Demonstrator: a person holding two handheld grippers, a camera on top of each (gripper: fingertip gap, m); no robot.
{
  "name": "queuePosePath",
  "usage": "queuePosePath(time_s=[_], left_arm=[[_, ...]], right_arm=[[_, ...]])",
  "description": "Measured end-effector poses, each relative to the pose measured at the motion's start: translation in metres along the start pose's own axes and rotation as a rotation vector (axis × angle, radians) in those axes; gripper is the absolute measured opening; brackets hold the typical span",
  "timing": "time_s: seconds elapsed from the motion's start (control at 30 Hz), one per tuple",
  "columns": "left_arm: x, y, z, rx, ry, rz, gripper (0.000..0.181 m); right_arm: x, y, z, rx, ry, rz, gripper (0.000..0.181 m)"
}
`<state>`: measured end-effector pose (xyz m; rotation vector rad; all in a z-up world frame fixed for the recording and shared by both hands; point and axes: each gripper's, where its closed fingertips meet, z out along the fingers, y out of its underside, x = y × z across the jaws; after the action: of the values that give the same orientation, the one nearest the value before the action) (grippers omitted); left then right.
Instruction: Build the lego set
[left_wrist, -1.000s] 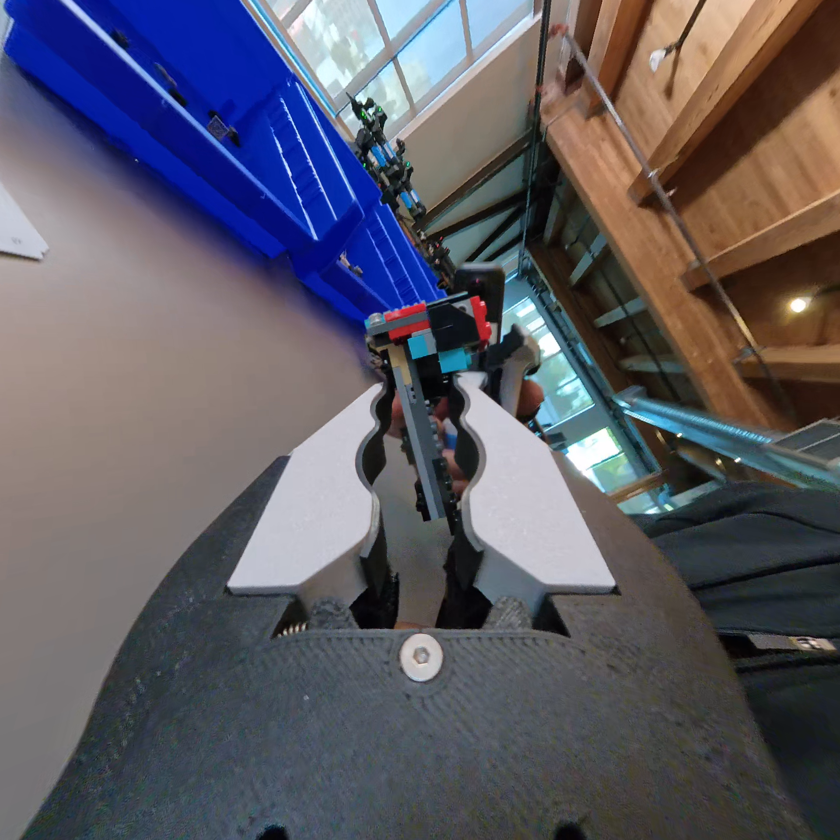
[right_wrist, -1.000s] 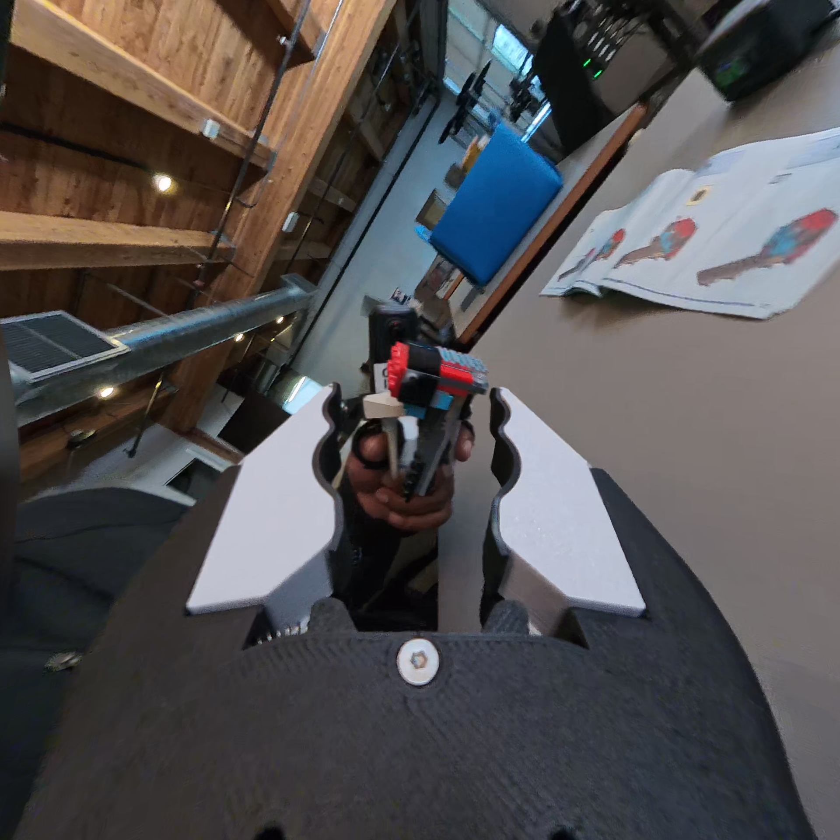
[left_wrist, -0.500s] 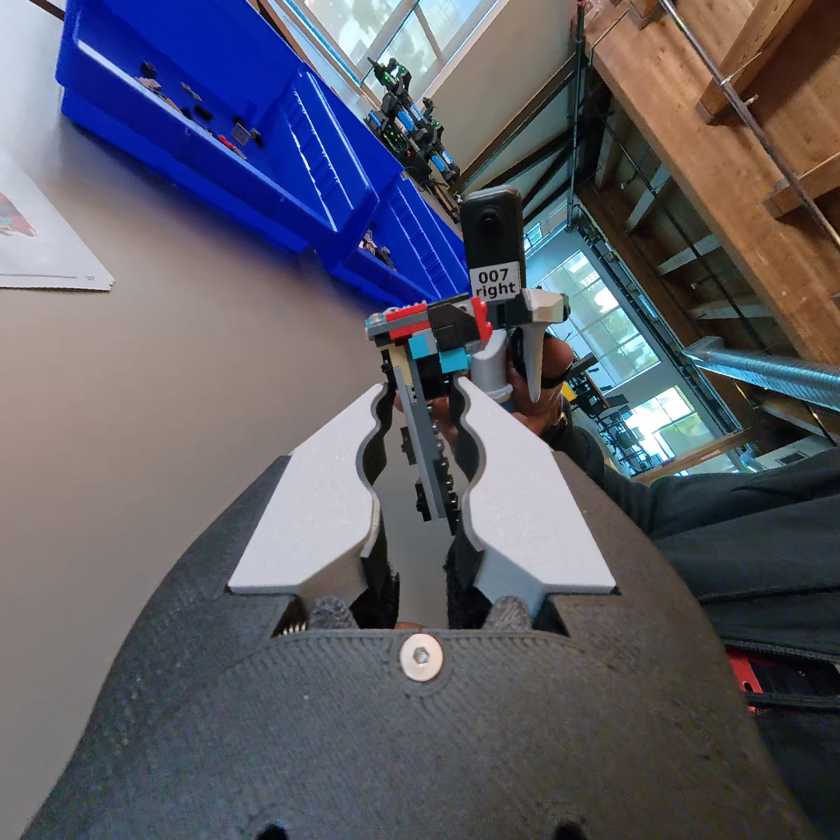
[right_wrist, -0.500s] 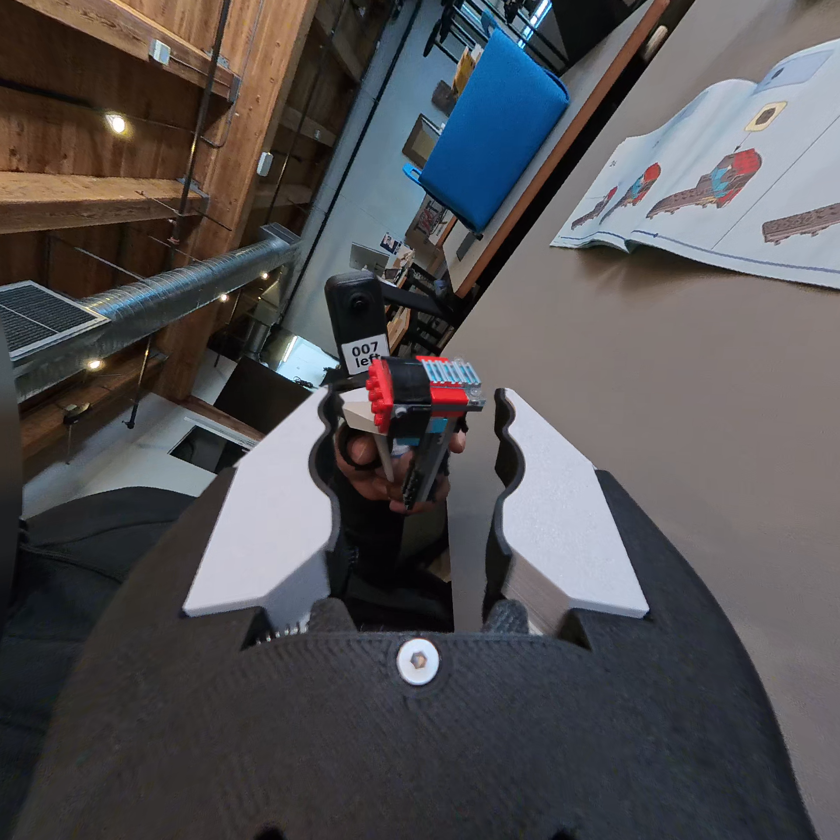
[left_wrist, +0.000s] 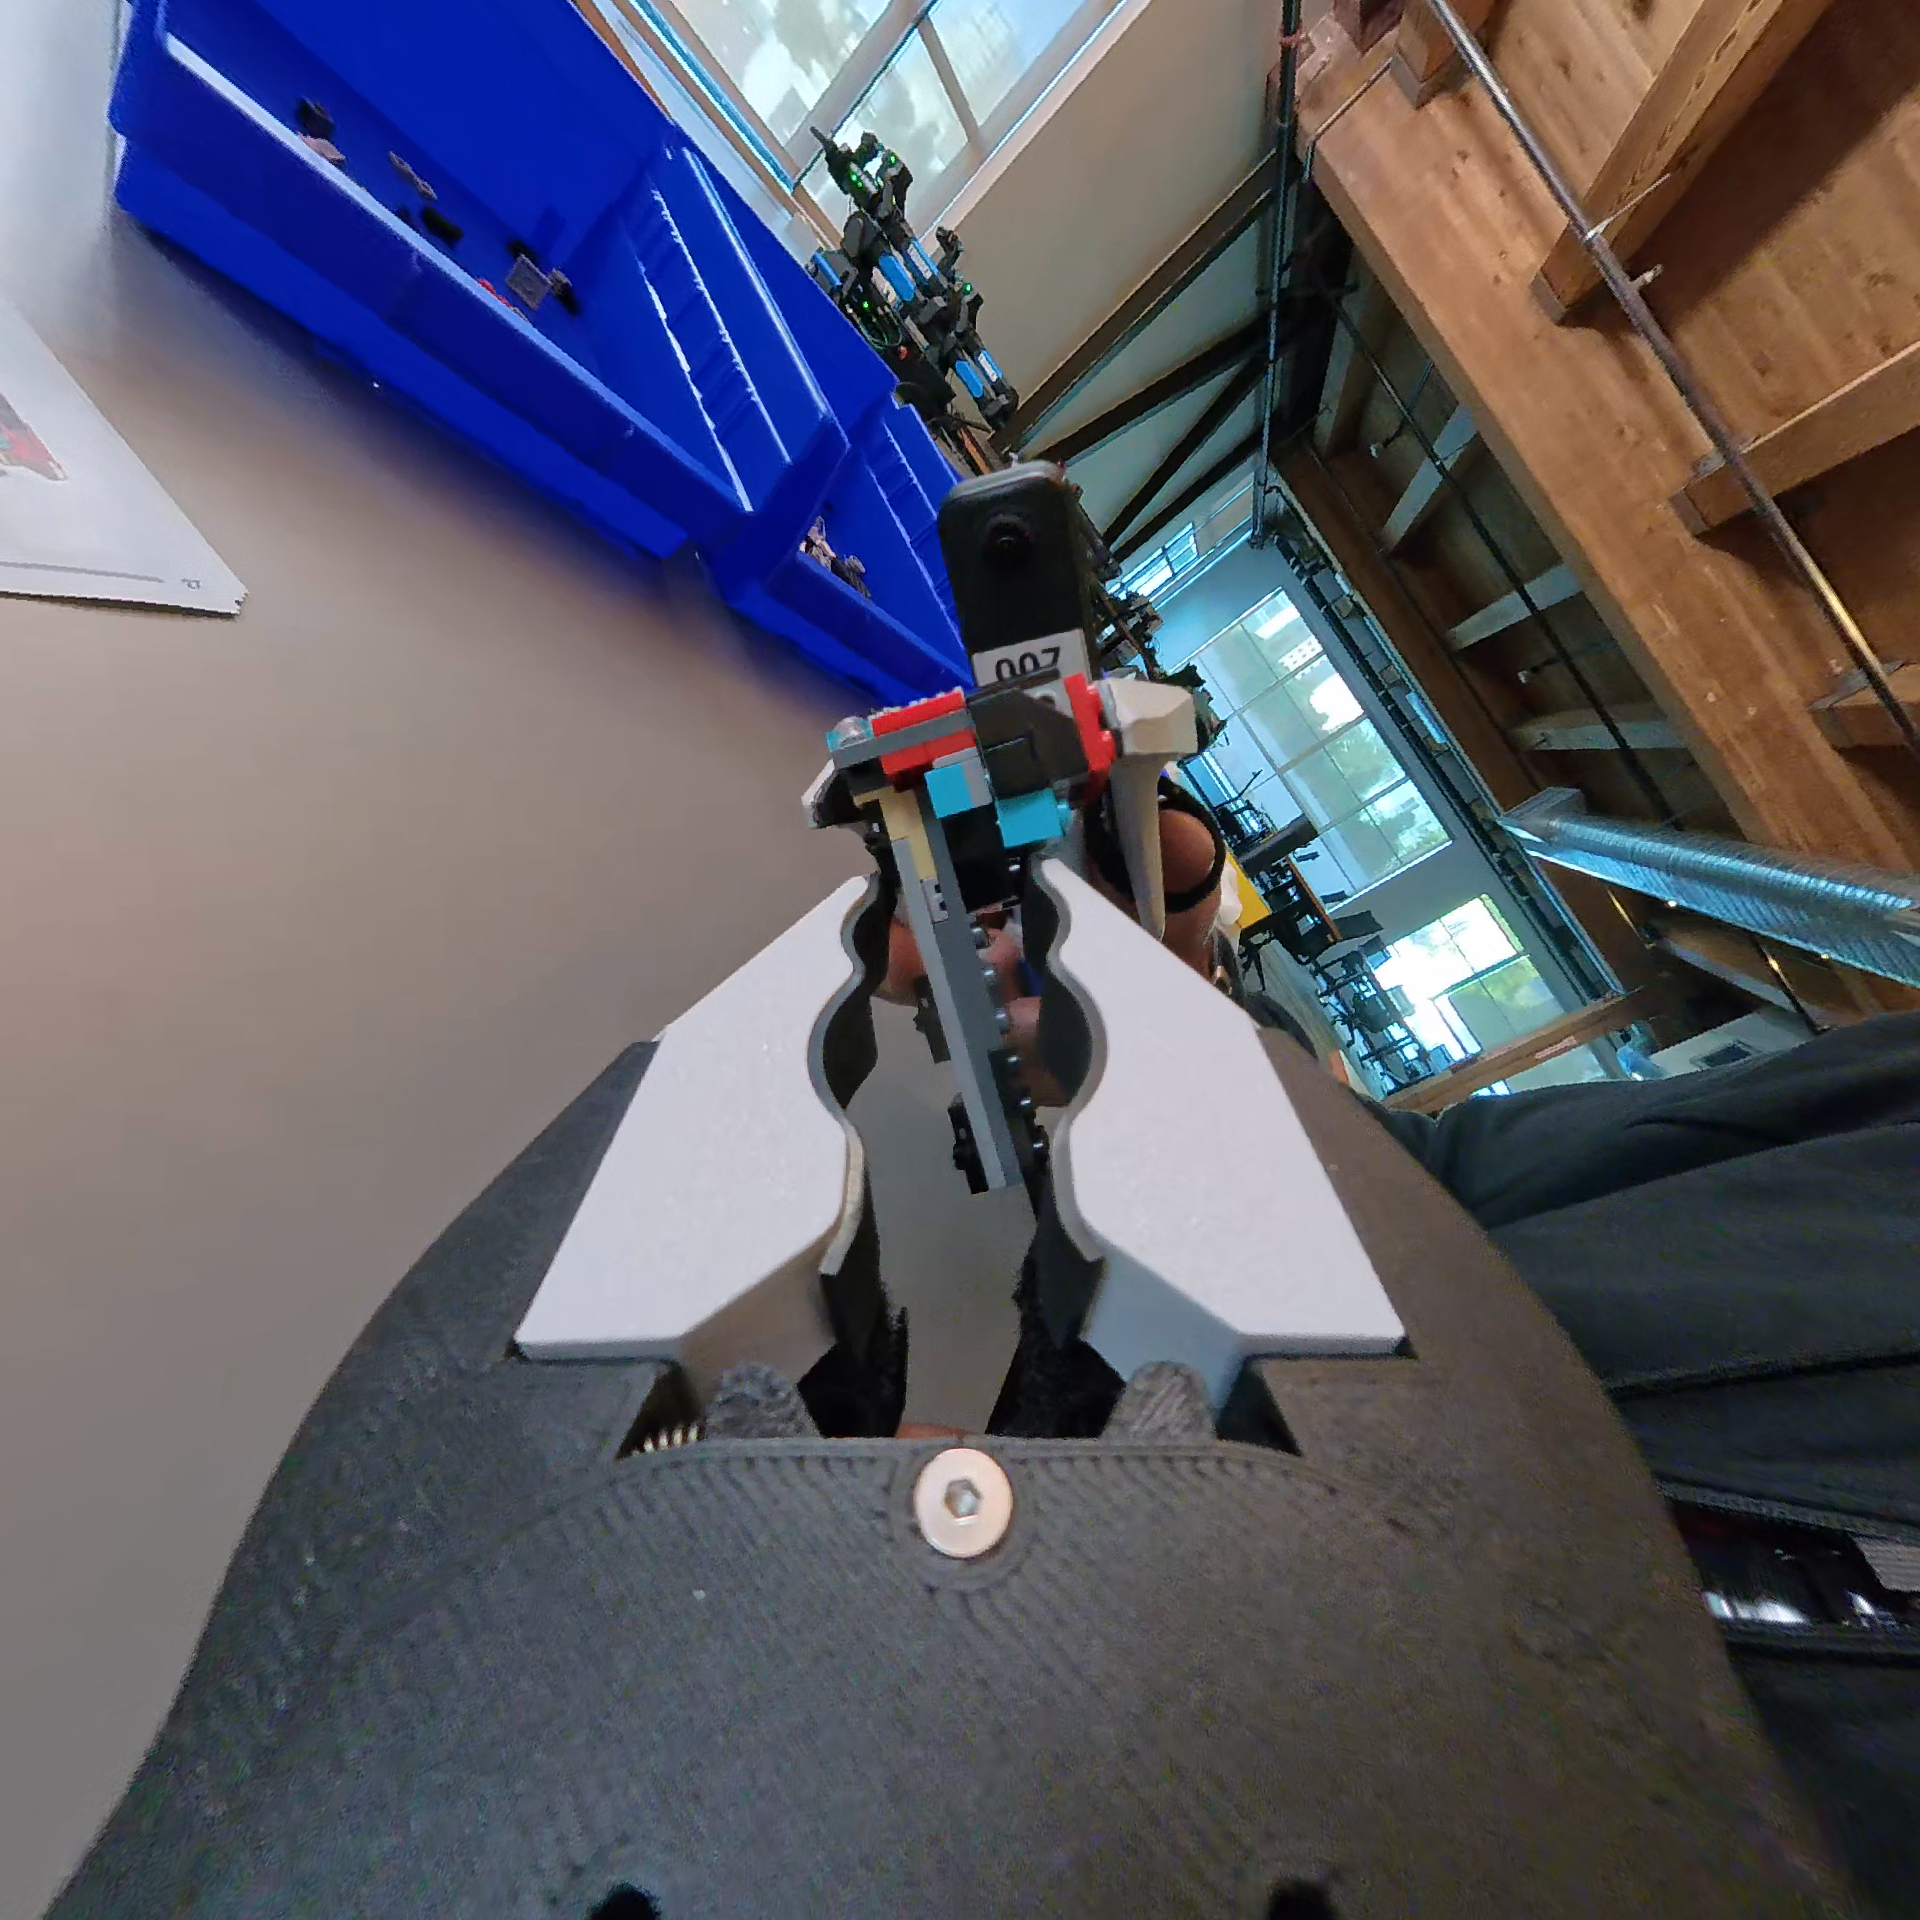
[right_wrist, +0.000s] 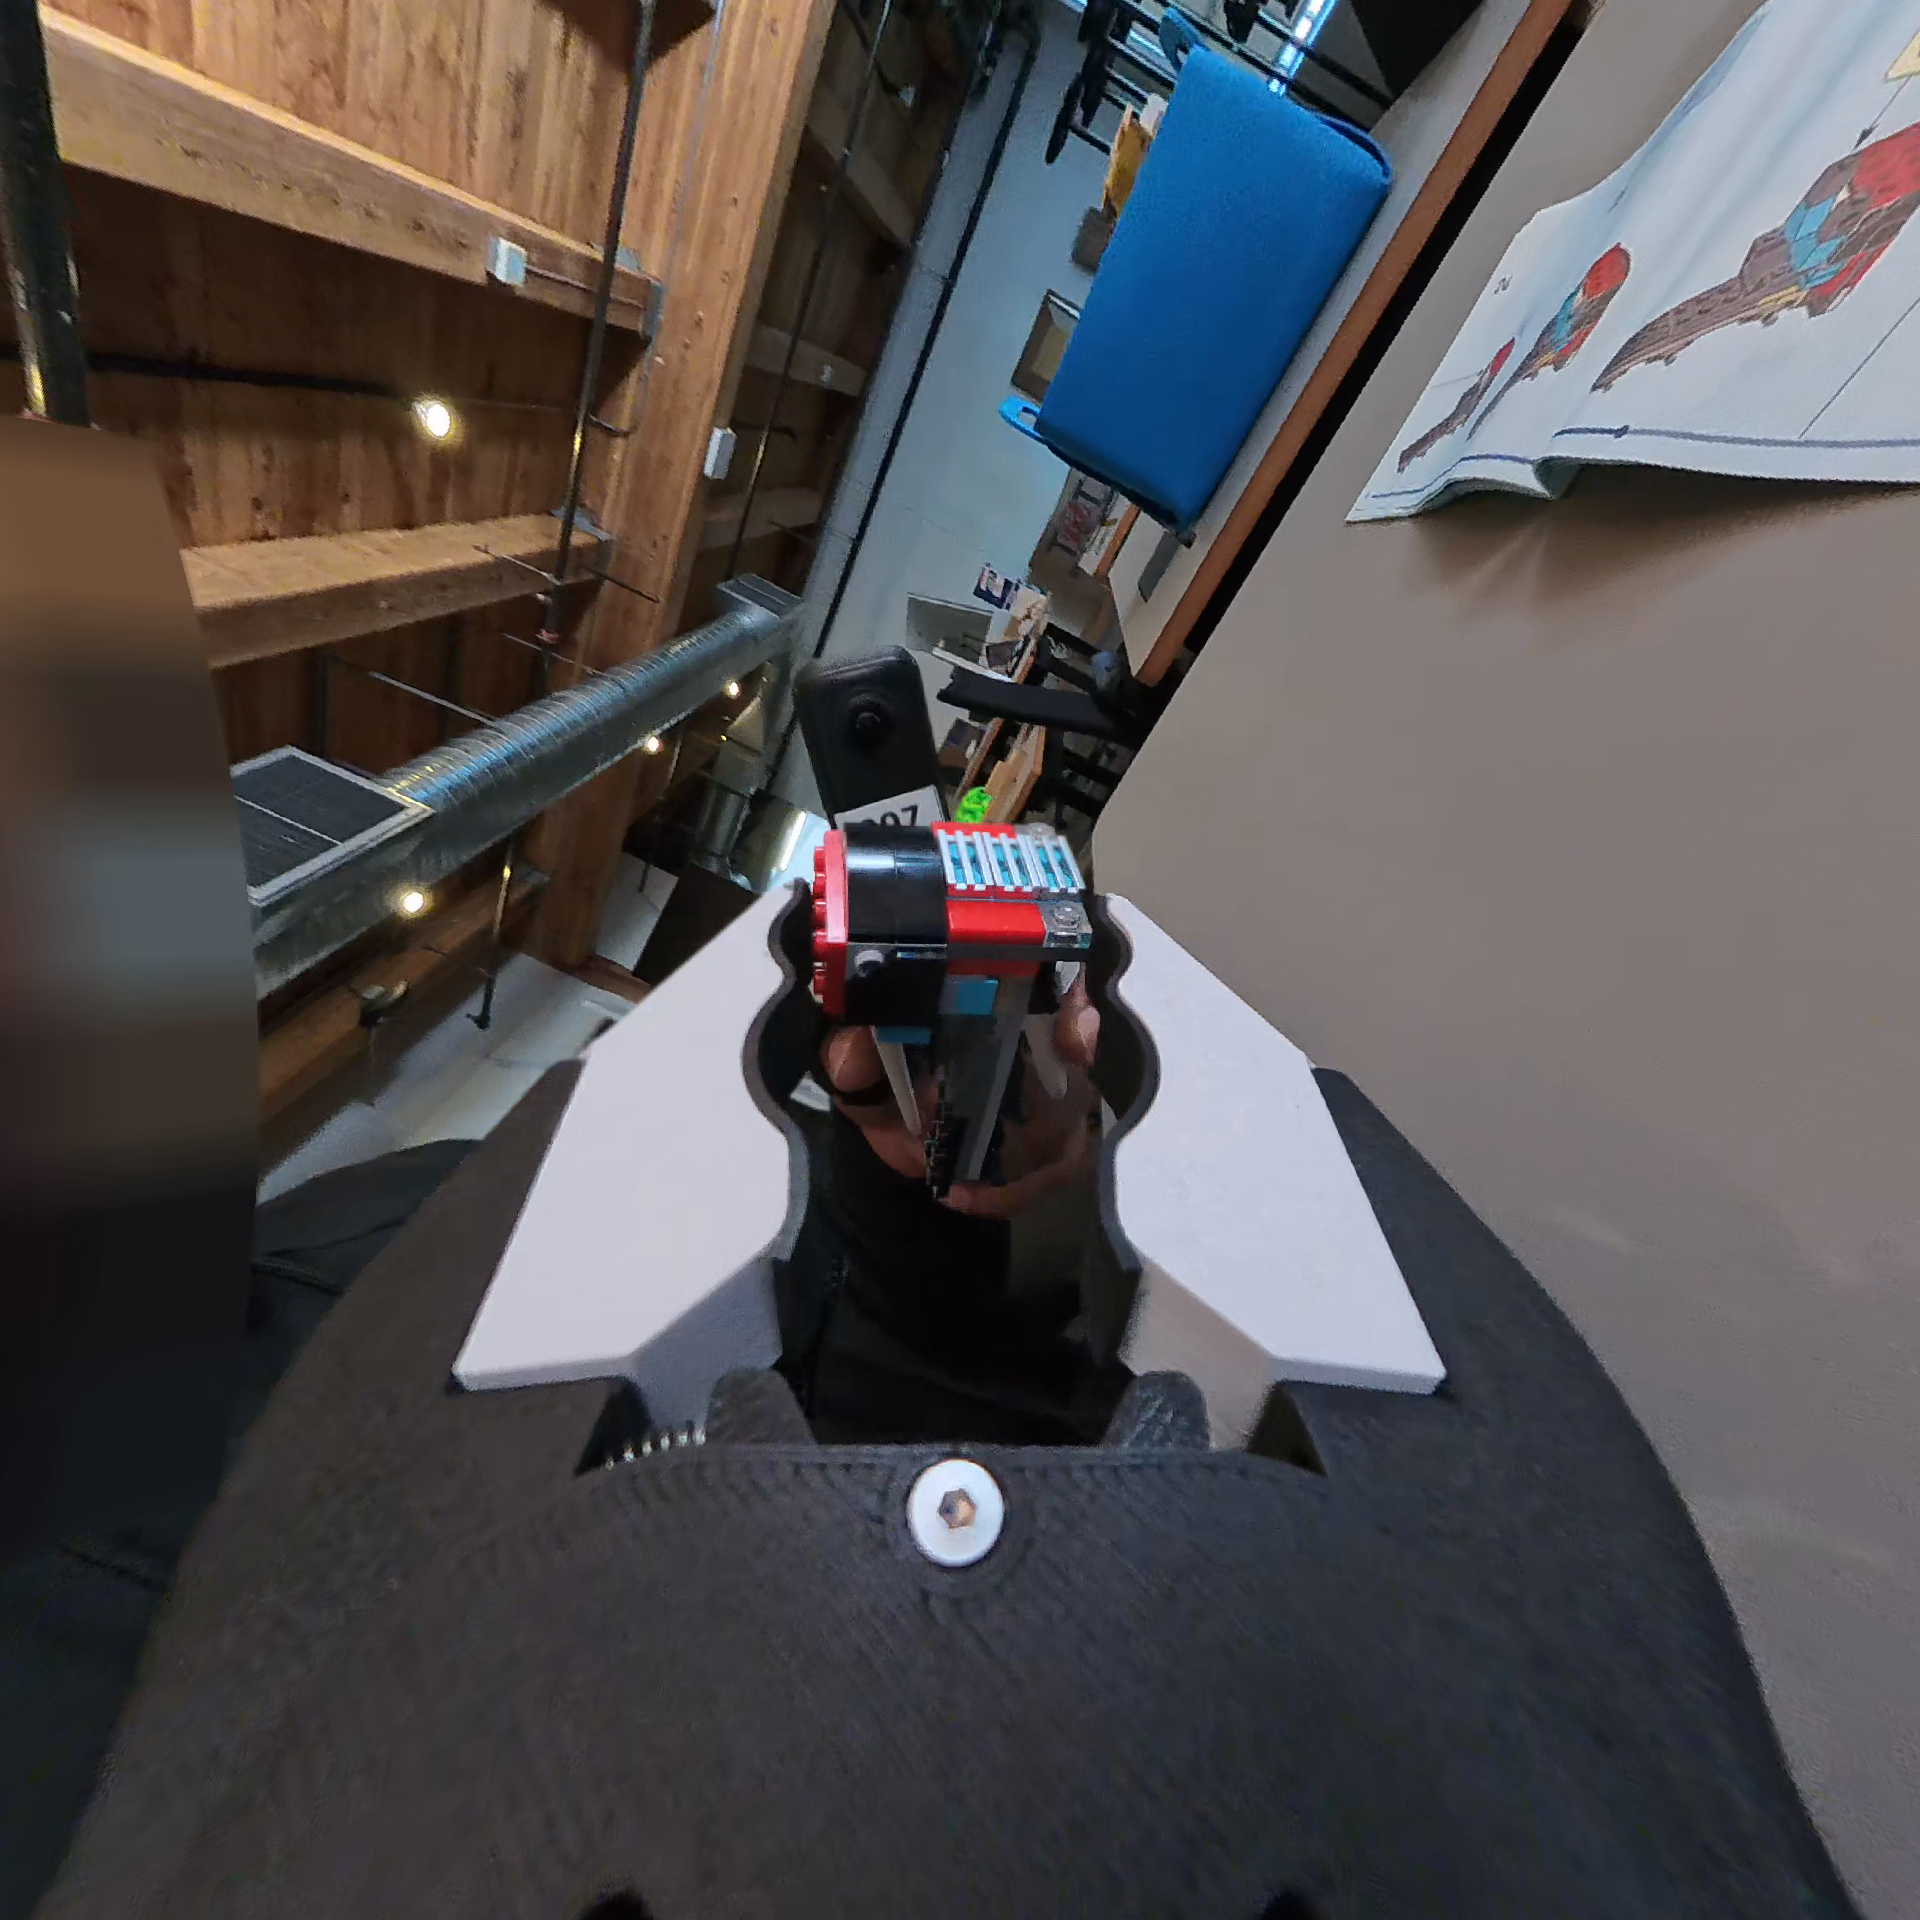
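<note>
The lego model (left_wrist: 966, 748) is a long grey plate with a red, black and cyan block at its far end. My left gripper (left_wrist: 951, 883) is shut on the grey plate and holds the model up in the air above the brown table (left_wrist: 416, 831). In the right wrist view the model (right_wrist: 935, 914) faces me end-on. My right gripper (right_wrist: 951, 914) is open, with its fingertips on either side of the red and black block. The right gripper also shows just behind the model in the left wrist view (left_wrist: 1138, 790).
Blue bins (left_wrist: 416, 260) holding loose pieces stand along the table's far side. An open instruction booklet (right_wrist: 1714, 312) lies on the table; its corner shows in the left wrist view (left_wrist: 83, 499). A blue chair (right_wrist: 1205, 291) stands beyond the table edge. A dark sleeve (left_wrist: 1662, 1195) is at the right. Both grippers' tips are close together, under 4 cm apart.
My right gripper has moved in toward the model, whose block now sits between its open fingertips. My left gripper has kept its grip and turned somewhat toward the table.
</note>
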<state>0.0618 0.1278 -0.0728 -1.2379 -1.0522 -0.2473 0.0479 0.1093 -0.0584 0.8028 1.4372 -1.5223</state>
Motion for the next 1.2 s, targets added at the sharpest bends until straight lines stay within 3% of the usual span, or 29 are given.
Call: queuePosePath(time_s=[0.3, 0.57, 0.73, 0.87, 0.97, 1.2], left_arm=[[-0.005, 0.013, 0.005, -0.010, 0.002, -0.039, 0.042], [0.006, 0.012, 0.015, 0.082, 0.102, -0.031, 0.017], [-0.002, 0.005, 0.015, 0.201, 0.094, -0.074, 0.016], [-0.020, -0.003, 0.006, 0.310, 0.000, -0.108, 0.016], [-0.020, -0.010, -0.001, 0.368, -0.015, -0.084, 0.016], [-0.013, -0.013, -0.008, 0.429, -0.031, 0.002, 0.016]], right_arm=[[0.004, -0.004, -0.005, 0.036, -0.008, 0.029, 0.050], [-0.001, -0.003, -0.001, -0.034, 0.021, -0.009, 0.049], [0.006, -0.012, 0.002, 0.033, 0.074, -0.015, 0.052], [0.014, -0.016, -0.005, 0.112, 0.193, -0.077, 0.062], [0.018, -0.004, -0.001, 0.078, 0.260, -0.128, 0.064], [0.012, 0.010, 0.020, 0.024, 0.249, -0.168, 0.062]])
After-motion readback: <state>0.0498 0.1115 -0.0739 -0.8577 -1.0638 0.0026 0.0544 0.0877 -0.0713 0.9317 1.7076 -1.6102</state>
